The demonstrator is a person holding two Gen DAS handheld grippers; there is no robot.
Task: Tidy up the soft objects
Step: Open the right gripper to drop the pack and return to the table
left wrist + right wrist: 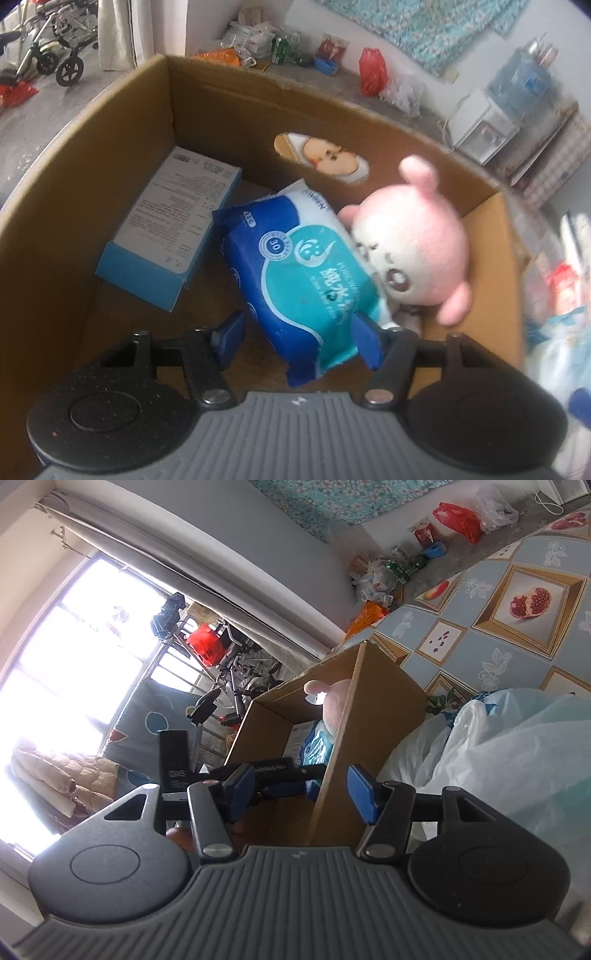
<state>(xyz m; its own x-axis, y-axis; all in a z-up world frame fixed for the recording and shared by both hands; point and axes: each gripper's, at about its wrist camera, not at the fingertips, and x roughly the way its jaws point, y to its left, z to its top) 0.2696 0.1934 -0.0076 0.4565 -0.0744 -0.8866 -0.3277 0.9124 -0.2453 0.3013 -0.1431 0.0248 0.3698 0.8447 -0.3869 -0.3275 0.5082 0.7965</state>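
Lived-in home room, cluttered.
Curtain [207, 572] at window, fruit-print tablecloth [517, 602], water dispenser [484, 125], wheelchair [48, 48], bags [373, 72] on floor.

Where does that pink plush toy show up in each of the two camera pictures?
Left wrist view: the pink plush toy lies right of centre inside the cardboard box, against the blue wet-wipes pack.
Right wrist view: only the top of the plush peeks over the box wall, near the middle.
Shared landmark: the cardboard box; also the red plastic bag on the floor by the far wall.
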